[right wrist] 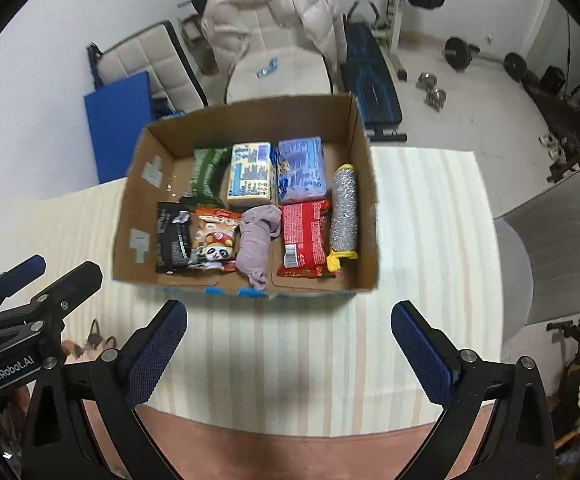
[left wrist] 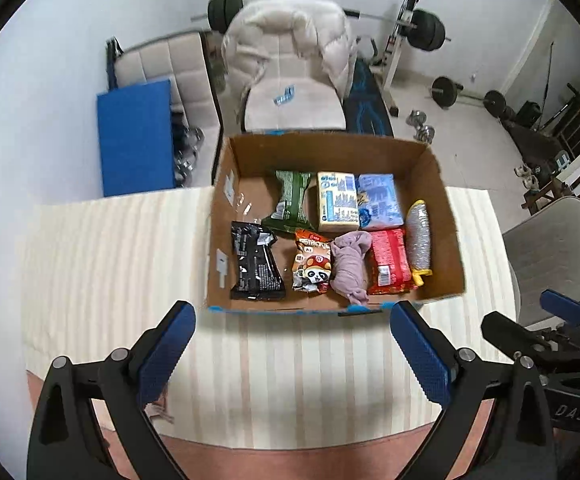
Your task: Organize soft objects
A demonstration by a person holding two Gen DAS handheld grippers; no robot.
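1. Legible writing — "GenRobot.AI" is printed in white on the body of the left gripper [right wrist: 17,276] as seen from the right wrist view; the letters "DAS" show on the right gripper [left wrist: 530,320] in the left wrist view. Print on the packets is too small or blurred to read.
2. Left gripper [left wrist: 292,352]: jaws wide apart, empty, blue pads facing each other, hovering above the striped tablecloth [left wrist: 290,380] just in front of the cardboard box [left wrist: 330,148].
3. Right gripper [right wrist: 290,352]: jaws likewise spread and empty, held just short of the cardboard box [right wrist: 249,116], level with its partner.
4. Box contents, rear row: green packet [left wrist: 290,200], yellow tissue pack [left wrist: 337,200], blue tissue pack [left wrist: 380,200].
5. Box contents, front row: black packet [left wrist: 254,266], panda snack bag [left wrist: 312,266], rolled mauve cloth [left wrist: 350,264] touching its neighbours, red packet [left wrist: 390,262], and a silver scouring pad [left wrist: 418,236] with yellow ends, lying along the right wall.
6. Surroundings — a padded chair [left wrist: 290,100] draped with a puffer jacket [left wrist: 290,32] stands behind the box; barbell weights [left wrist: 428,30] stand beyond.
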